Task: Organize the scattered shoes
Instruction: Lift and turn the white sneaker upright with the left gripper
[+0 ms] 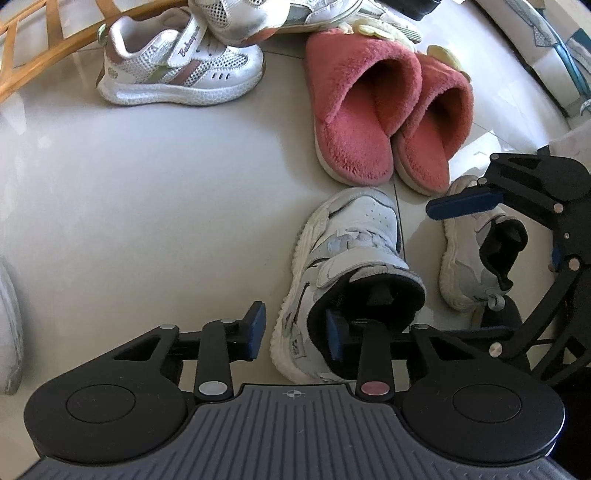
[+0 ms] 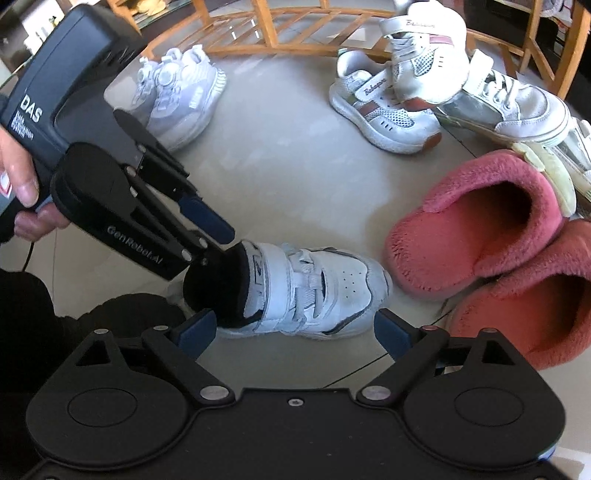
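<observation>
On the floor tiles, left gripper (image 1: 295, 332) straddles white sneaker (image 1: 347, 273) collar, unclosed; right gripper (image 2: 295, 332) wide, empty. Squeeze collar firmly before lifting.

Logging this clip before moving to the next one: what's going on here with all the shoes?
A person is tidying shoes scattered on a tiled floor. The left hand-held gripper straddles the collar of a white high-top sneaker, one finger inside its opening, not yet closed. The right hand-held gripper hovers open above the floor, beside that sneaker. Its apparent mate lies nearby; the pink slippers sit side by side, and other white sneakers remain jumbled by a wooden rack.
</observation>
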A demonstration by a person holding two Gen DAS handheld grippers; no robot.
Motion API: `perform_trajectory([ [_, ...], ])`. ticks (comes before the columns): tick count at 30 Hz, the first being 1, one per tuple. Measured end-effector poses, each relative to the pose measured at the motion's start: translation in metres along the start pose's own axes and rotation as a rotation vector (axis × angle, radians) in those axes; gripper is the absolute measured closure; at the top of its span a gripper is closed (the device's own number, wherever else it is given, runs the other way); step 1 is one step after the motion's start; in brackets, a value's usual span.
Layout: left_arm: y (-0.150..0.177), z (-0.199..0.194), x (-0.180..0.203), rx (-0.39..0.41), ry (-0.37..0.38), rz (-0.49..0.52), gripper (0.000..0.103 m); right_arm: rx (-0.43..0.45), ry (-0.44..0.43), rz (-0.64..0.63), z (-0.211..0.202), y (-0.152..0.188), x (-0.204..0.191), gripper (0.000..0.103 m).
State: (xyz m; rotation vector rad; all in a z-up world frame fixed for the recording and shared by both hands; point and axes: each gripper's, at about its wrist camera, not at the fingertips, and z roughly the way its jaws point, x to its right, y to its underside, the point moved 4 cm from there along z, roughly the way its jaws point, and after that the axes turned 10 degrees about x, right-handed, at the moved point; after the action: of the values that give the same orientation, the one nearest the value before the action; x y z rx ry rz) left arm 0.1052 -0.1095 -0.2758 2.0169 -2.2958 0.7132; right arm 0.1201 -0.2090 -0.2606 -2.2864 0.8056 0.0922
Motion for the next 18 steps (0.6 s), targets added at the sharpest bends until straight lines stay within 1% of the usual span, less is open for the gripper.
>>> perform_trajectory([
  [2,-0.003,0.001,0.000,0.007,-0.001,0.008,0.078,0.000,-0.003,-0.004,0.000,0.000,0.000,0.009],
  [4,-0.007,0.001,0.000,0.017,-0.013,0.031,0.081,0.002,-0.002,-0.008,0.000,0.001,-0.001,0.007],
  [9,-0.016,0.003,0.001,0.037,-0.041,0.090,0.081,-0.005,0.003,-0.031,0.005,0.001,-0.001,0.007],
  [16,-0.024,0.006,0.001,0.052,-0.047,0.123,0.081,-0.024,0.017,-0.054,0.017,0.004,-0.002,0.007],
  [18,-0.026,0.006,0.005,0.067,-0.048,0.159,0.081,-0.027,0.023,-0.064,0.020,0.004,-0.004,0.007],
])
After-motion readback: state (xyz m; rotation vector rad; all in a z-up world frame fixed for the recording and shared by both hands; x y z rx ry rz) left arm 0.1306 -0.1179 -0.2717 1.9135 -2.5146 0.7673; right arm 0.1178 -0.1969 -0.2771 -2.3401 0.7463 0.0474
